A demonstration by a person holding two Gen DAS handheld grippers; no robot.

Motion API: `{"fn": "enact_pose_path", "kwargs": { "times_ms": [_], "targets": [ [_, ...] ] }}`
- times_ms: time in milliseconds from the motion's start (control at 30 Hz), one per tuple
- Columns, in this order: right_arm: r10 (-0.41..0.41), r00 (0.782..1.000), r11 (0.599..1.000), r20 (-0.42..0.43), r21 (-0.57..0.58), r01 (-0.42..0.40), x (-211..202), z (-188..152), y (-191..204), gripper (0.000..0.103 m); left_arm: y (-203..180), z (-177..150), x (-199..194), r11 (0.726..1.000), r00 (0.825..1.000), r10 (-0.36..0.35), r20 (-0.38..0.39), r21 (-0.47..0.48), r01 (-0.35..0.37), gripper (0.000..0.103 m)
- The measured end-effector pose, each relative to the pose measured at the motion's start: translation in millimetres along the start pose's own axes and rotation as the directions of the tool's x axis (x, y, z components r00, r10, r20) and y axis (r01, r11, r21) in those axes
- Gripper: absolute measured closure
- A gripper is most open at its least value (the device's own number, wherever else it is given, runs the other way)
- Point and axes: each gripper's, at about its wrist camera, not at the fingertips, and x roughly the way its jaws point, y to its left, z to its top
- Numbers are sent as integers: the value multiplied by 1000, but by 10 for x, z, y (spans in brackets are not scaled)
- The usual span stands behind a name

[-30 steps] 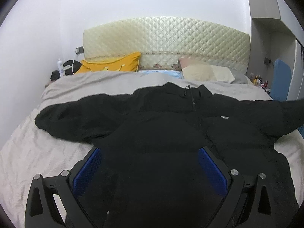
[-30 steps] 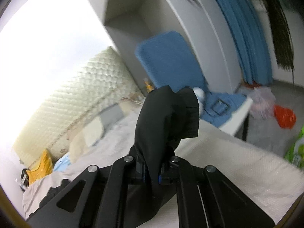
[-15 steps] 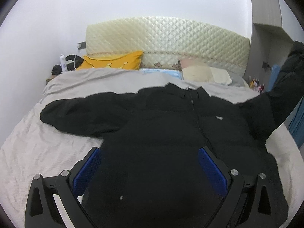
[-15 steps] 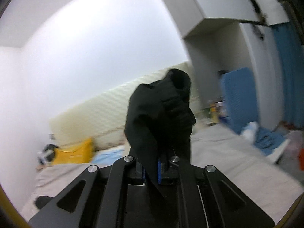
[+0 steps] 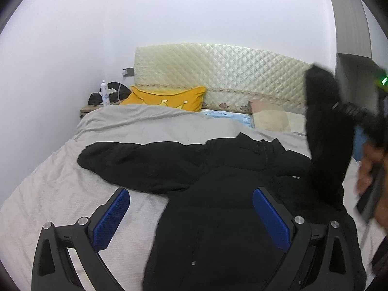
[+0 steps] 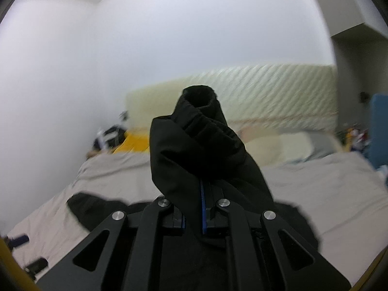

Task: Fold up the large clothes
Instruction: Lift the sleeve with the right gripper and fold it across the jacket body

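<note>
We see the black padded jacket [image 5: 218,218] spread across the grey-sheeted bed [image 5: 60,194], collar toward the quilted cream headboard [image 5: 218,72]. Our right gripper [image 6: 194,208] pinches its raised sleeve cuff [image 6: 198,101]; our left gripper [image 5: 191,218] hangs wide, empty, over the hem.

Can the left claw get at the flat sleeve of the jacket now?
Probably yes. The left claw is open and empty above the jacket, and the flat sleeve lies bare on the bed, with nothing between them.
</note>
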Motion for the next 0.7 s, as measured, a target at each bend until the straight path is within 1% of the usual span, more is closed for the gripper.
{"fn": "enact_pose_path", "kwargs": {
  "times_ms": [67,133,233,367,433,467,533,600,700],
  "targets": [
    [23,999,1000,-33,-15,-23,187,-199,192,94,100,-23,-9,1000,1000,17,3,-5,-17,1],
    [49,996,998,-78,-24,-51,457,-483,357,94,157,-51,13,1000,1000,25,-2,-9,-25,1],
    [65,985,998,-158,-12,-68,801,-898,457,94,244,-89,101,999,999,26,-18,-30,-27,1],
    [39,961,998,-273,-36,-51,1174,-1398,566,94,268,-153,264,999,999,2,-54,-44,-5,1],
    [5,944,998,-329,-57,-25,1360,-1623,573,94,245,-182,331,999,998,-6,-68,-40,3,1],
    [-7,938,998,-347,-66,-17,1425,-1688,581,94,230,-198,351,999,997,-8,-72,-38,6,1],
    [-22,933,996,-360,-84,-9,1505,-1772,592,94,203,-219,398,999,996,-11,-84,-32,9,1],
    [-26,930,997,-367,-80,-4,1501,-1774,606,93,187,-227,430,999,996,-16,-91,-29,13,1],
    [-10,923,998,-384,-58,-13,1464,-1744,615,91,162,-225,404,999,995,-21,-93,-30,19,1]
  ]
}}
